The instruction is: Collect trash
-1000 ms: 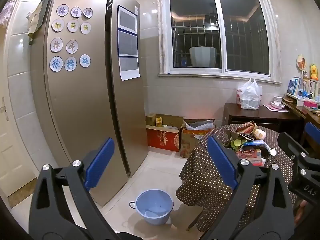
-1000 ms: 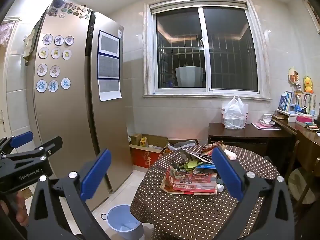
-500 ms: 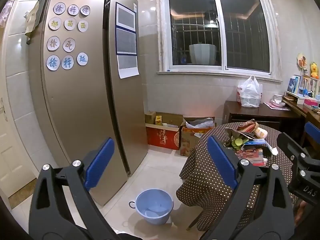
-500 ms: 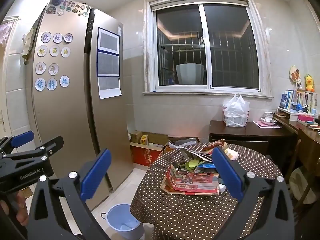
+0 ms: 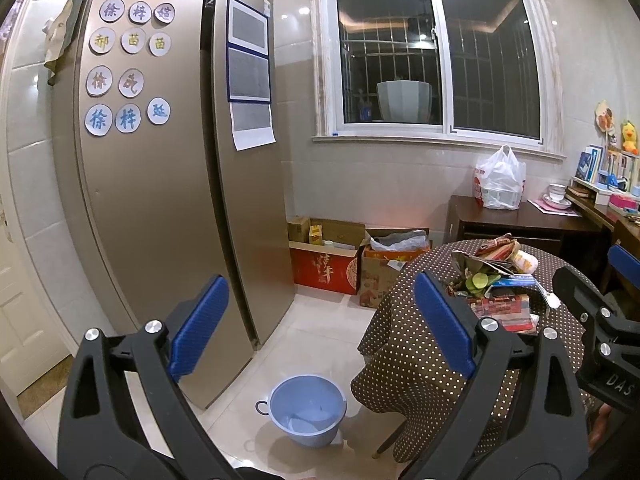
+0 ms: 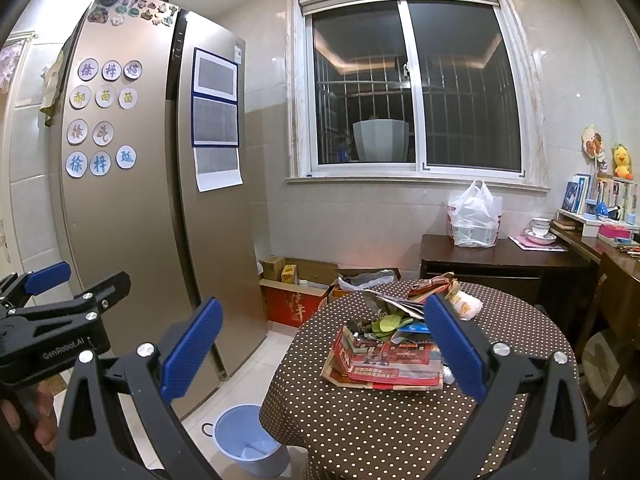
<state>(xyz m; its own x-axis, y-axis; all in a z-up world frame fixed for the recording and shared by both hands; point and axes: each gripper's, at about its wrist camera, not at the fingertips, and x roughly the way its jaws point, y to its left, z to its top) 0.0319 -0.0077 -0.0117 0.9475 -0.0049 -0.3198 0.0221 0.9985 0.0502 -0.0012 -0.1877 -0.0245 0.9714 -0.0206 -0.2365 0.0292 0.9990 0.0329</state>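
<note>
You have a round table [image 6: 400, 432] under a brown cloth with pale dots, the cloth hanging down over its edge. On its top lies one heap of trash [image 6: 394, 334]: a flat red printed packet [image 6: 386, 362] nearest you, green slices [image 6: 386, 324] and crumpled wrappers behind it, a pale bag [image 6: 466, 304] at the far side. The pale tiled floor [image 5: 312, 332] carries a blue bin [image 5: 307, 414] just beside the table's left edge, with cardboard boxes [image 5: 352, 266] along the far wall.
</note>
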